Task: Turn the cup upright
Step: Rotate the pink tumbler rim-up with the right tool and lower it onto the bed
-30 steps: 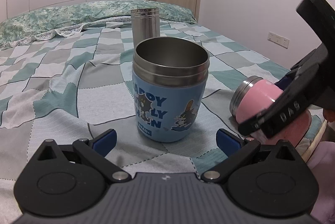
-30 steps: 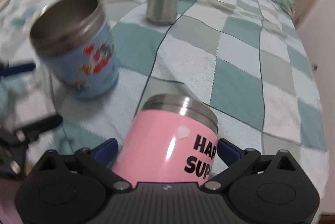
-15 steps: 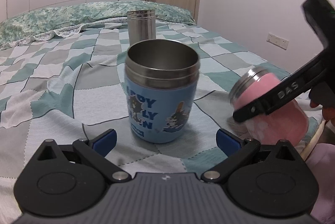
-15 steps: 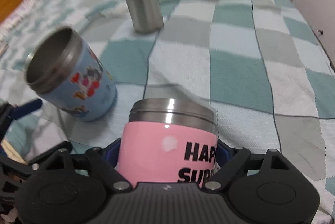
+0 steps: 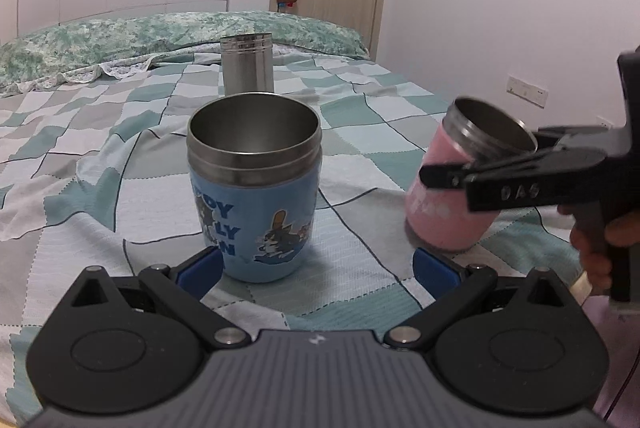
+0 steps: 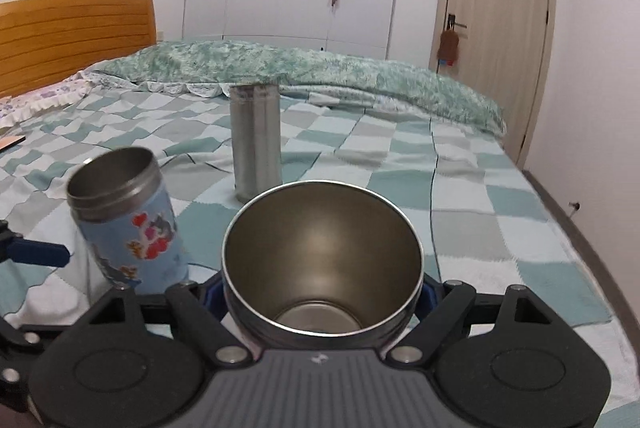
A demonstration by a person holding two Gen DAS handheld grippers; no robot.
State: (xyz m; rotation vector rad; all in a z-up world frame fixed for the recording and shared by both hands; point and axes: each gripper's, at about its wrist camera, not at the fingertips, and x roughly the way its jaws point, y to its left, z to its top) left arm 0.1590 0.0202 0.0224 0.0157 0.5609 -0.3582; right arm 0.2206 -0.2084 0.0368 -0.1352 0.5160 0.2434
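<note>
1. A second ago my right gripper [image 5: 448, 177] had the pink-sleeved steel cup [image 5: 452, 204] lying nearly on its side, mouth towards the blue cartoon-printed steel cup [image 5: 256, 204]. It is now turned mouth-up, leaning a little, its base down at the quilt just right of the blue cup.
2. The right gripper's jaws are clamped on the pink cup just under its steel rim. In the right wrist view I look straight into its open mouth [image 6: 322, 260], a smooth brushed interior with a bright thin lip.
3. My left gripper [image 5: 316, 268] has hardly shifted. Its jaws stand released, the blue pads [image 5: 198, 268] spread to either side of the blue cup's base (the left pad looks very near the cup wall; contact I cannot tell).
4. The blue cup stands upright as before, a rounded barrel with a matte blue sleeve and a ribbed double steel collar.
5. Behind the blue cup stands a tall plain stainless-steel cylinder [image 5: 248, 68], satin-finished, with fine grooves round its top.
6. All three sit on the checked teal, grey and white quilt [image 5: 100, 164], a soft, slightly wrinkled woven fabric.
</note>
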